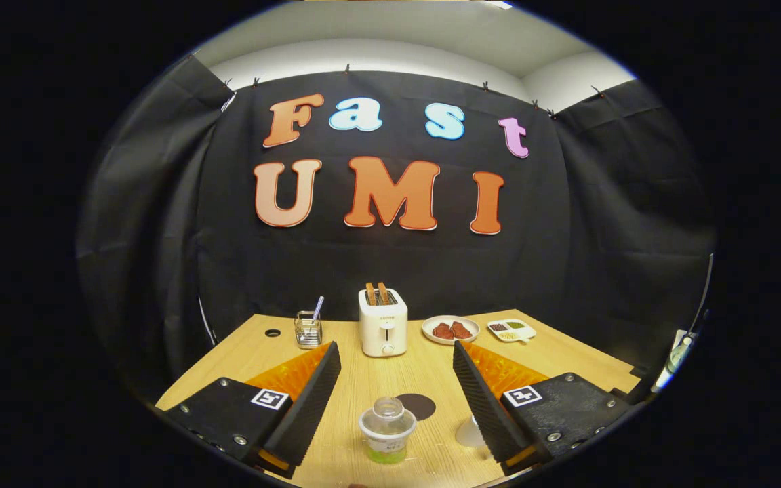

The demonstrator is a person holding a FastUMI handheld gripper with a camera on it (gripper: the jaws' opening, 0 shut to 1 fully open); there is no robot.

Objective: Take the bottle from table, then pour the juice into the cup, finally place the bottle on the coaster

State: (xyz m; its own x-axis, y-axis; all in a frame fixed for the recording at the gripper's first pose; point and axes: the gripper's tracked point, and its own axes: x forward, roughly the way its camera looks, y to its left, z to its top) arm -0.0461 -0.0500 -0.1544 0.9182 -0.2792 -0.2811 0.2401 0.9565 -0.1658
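Observation:
A small clear bottle [387,431] with a white label and green juice at its bottom stands upright on the wooden table [363,393], between my two fingers and near their bases. My gripper [396,346] is open wide, and neither finger touches the bottle. A dark round coaster [419,405] lies flat just beyond the bottle, slightly to its right. A pale clear cup [468,432] stands to the right of the bottle, partly hidden behind my right finger [482,396].
At the table's far side stand a white toaster [383,325] with two slices in it, a glass holder [308,330] with a straw, a plate of meat [451,330] and a small divided dish [511,330]. A cable hole [272,333] sits at the far left.

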